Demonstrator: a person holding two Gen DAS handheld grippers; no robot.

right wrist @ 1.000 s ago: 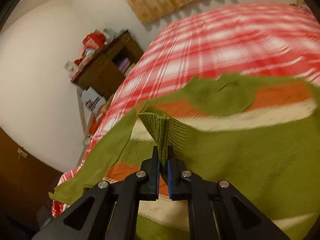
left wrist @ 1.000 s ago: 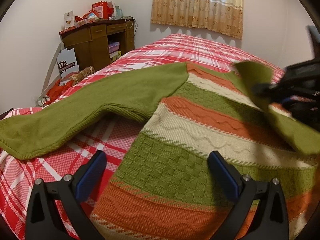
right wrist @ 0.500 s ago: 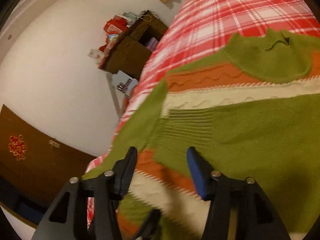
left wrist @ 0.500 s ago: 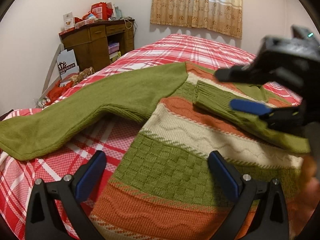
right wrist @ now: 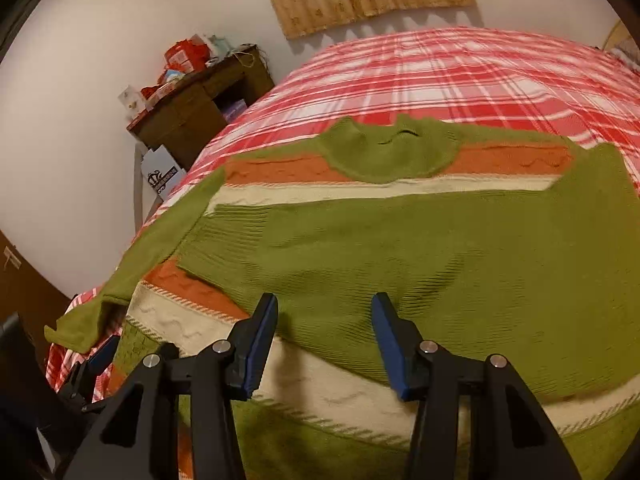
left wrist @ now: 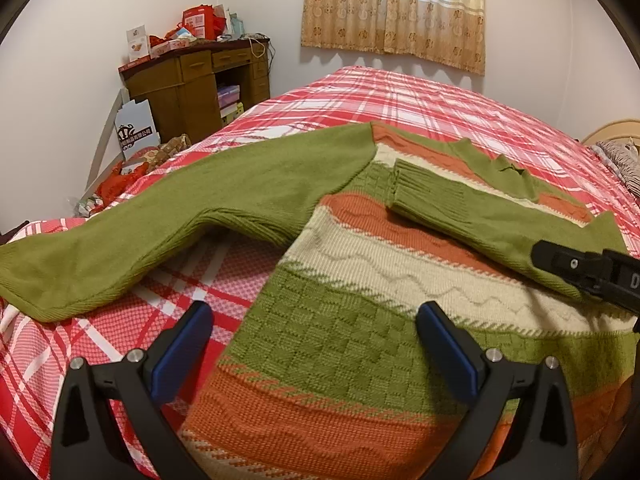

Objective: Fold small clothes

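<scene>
Sweater (left wrist: pixel 360 320) knit fills the space just ahead of both sets of jaws, and neither pair holds anything: the left gripper (left wrist: pixel 312 344) stands wide over the lower hem side of the body, and the right gripper (right wrist: pixel 324 336) stands wide too, hovering just over the green sleeve (right wrist: pixel 400 248) that lies folded across the chest. Outward from there, the garment is spread flat on the plaid bed (left wrist: pixel 420 96), collar (right wrist: pixel 390 148) toward the far side, while the other sleeve (left wrist: pixel 160 224) is stretched out to the left, its cuff draping toward the bed's edge. My judgement is that this thick striped knit is soft and limp but fairly heavy for its size — it will sag and stretch if lifted by a single layer, yet its ribbed texture should grip well and not slip. The sensible place to take hold next seems to be the ribbed cuff of the outstretched sleeve, pinching the full thickness, then carrying it across the body — low, so the folded sleeve stays put.
</scene>
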